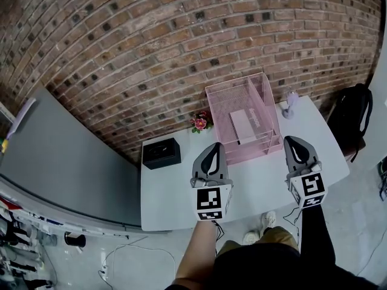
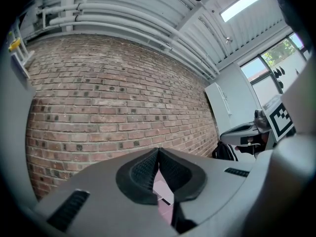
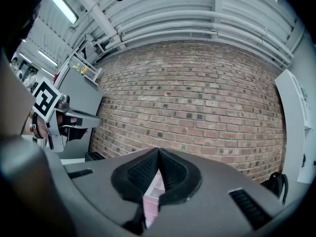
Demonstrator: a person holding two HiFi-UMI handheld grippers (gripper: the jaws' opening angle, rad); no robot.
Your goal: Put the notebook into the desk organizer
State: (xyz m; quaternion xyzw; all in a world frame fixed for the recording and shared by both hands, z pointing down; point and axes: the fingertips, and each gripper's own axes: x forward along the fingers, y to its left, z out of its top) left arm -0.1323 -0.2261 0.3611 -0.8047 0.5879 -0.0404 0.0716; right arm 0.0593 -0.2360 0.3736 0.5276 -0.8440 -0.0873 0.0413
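Currently, setting: a white table (image 1: 175, 192) stands against a brick wall (image 1: 181, 41), seen steeply from above.
Notebook: the pale notebook (image 1: 243, 124) lies flat inside the desk organizer (image 1: 266, 95); I cannot tell which tier it rests on.
Desk organizer: pink wire mesh, standing at the far edge of the table against the wall.
Left gripper: the left gripper (image 1: 211, 145) hangs above the table just in front of the organizer, touching nothing.
Left fingers: the ribbed pads (image 2: 145, 172) are pressed together at their tips, with nothing pinched between them.
Right gripper: the right gripper (image 1: 294, 139) hovers beside the organizer's near right corner, apart from it.
Right fingers: its pads (image 3: 140, 174) also meet tip to tip and are empty; only a sliver of pink shows through the gap below.
Black box: a black box (image 1: 161, 153) sits at the table's left side.
Flowers: small pink flowers (image 1: 200, 122) stand between the box and the organizer.
Backpack: a black backpack (image 1: 354, 116) rests off the table's right end.
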